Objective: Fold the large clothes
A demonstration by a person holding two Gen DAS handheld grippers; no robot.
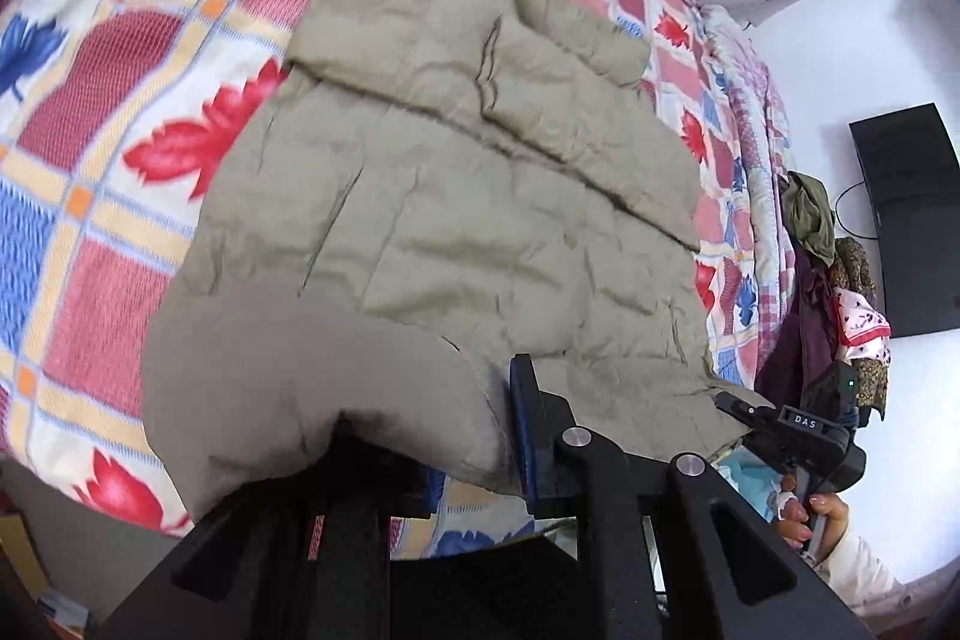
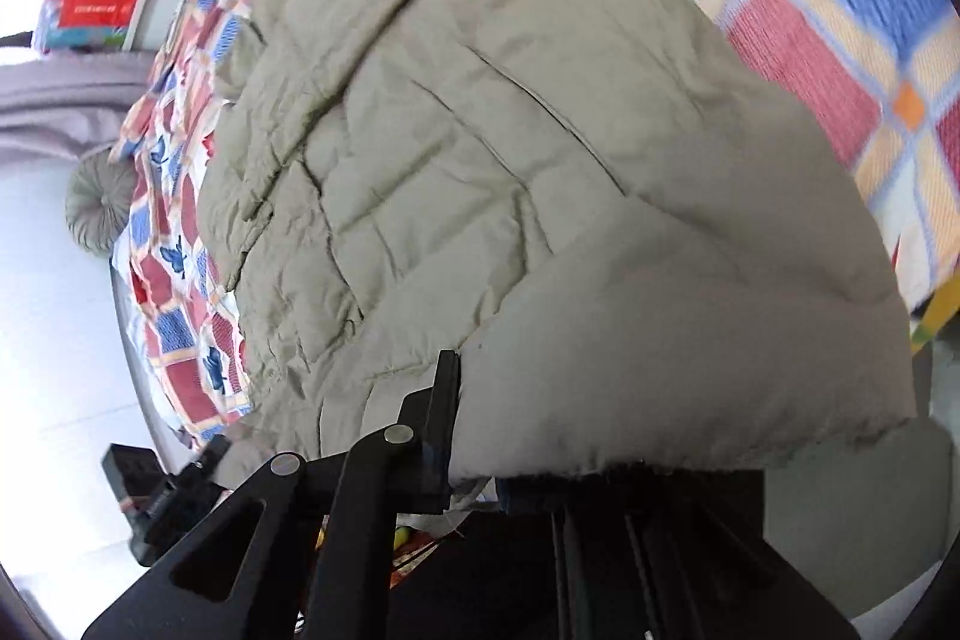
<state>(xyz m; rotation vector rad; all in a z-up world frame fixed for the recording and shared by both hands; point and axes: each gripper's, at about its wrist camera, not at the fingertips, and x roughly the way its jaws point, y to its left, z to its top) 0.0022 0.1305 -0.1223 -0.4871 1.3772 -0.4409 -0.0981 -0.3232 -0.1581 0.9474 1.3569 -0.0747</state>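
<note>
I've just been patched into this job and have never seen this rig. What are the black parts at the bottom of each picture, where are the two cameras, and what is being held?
No robot arm here: a person holds a two-finger gripper in each hand, with a wide-angle camera on each looking along the fingers. The black parts are those grippers. One picture comes from the left gripper, the other from the right gripper. A beige padded jacket lies on a bed with a red, blue and white leaf-pattern bedspread. Each gripper is shut on the jacket's near edge. In the left view, the person's other hand holds the right gripper.
</note>
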